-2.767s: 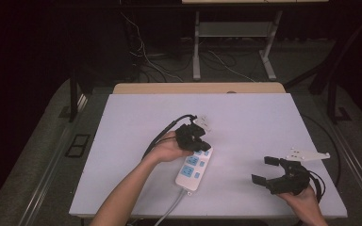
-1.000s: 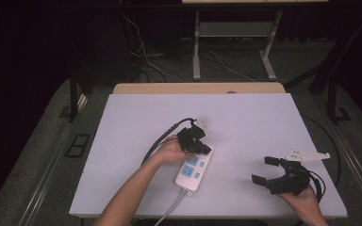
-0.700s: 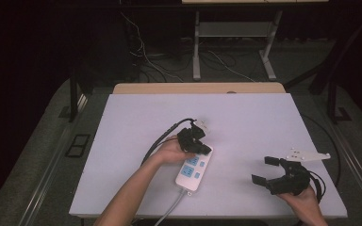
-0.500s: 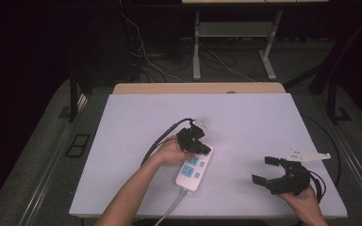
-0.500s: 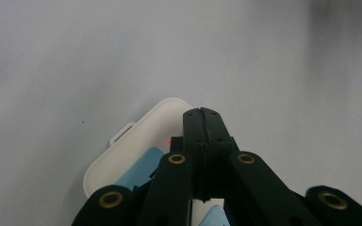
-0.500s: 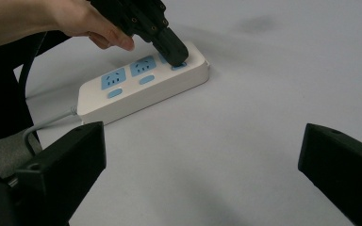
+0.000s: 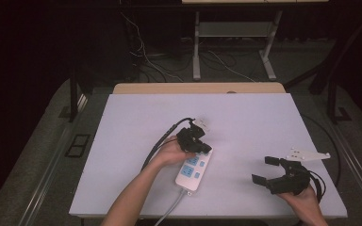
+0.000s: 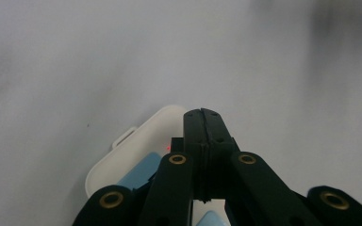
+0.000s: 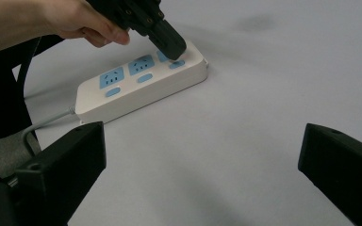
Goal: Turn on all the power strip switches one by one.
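A white power strip (image 7: 193,172) with blue sockets lies near the middle of the white table (image 7: 245,117). My left gripper (image 7: 205,148) is shut, and its joined tips rest on the strip's far end. In the left gripper view the shut jaws (image 8: 202,113) cover that end of the strip (image 8: 136,136), beside a small red light (image 8: 168,147). The right gripper view shows the left gripper (image 9: 174,49) touching down by a blue button on the strip (image 9: 136,89). My right gripper (image 7: 264,170) stands open at the front right, well away from the strip, with nothing between its jaws (image 9: 202,155).
The strip's grey cord (image 7: 169,212) runs off the table's front edge. A black cable (image 7: 162,139) trails from the left gripper across the table. Behind the table, on the floor, stand desk legs (image 7: 197,42) and loose wires (image 7: 141,52).
Since the earliest frame the left gripper has shifted very slightly on the strip's far end. Over the last second both hands stay still.
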`<action>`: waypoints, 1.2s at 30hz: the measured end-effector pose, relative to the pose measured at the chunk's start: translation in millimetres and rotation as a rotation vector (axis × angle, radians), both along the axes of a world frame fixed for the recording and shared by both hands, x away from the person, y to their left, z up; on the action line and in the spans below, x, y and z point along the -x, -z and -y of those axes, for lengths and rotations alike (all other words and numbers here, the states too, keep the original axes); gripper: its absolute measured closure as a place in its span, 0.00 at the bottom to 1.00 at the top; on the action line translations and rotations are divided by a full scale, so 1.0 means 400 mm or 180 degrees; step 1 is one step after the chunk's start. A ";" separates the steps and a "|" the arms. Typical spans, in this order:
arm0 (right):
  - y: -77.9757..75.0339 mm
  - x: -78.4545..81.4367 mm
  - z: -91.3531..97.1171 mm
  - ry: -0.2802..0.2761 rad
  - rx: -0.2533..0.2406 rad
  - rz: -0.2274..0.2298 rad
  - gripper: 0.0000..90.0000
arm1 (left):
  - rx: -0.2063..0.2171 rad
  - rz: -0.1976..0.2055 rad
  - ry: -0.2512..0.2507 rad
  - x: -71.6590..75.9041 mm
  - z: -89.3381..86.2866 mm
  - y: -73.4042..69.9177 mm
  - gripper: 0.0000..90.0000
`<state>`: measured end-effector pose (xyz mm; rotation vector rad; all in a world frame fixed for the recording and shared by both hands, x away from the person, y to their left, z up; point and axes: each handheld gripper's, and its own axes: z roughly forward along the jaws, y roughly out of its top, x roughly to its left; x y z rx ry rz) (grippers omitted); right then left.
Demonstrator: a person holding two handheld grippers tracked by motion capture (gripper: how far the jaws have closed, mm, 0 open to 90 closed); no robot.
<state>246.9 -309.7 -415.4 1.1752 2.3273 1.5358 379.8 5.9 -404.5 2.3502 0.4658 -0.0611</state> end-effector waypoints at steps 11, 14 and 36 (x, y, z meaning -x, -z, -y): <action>0.000 0.000 -0.001 0.0006 -0.0002 0.0000 0.01 | 0.0109 0.0196 -0.0153 0.021 -0.038 -0.060 0.88; 0.000 0.000 0.000 0.0007 -0.0004 0.0000 0.01 | 0.0162 0.0183 -0.0242 0.025 -0.054 -0.071 0.75; 0.001 0.000 -0.005 -0.0003 -0.0004 -0.0024 0.01 | 0.0357 0.0199 -0.0686 0.092 -0.205 -0.088 0.00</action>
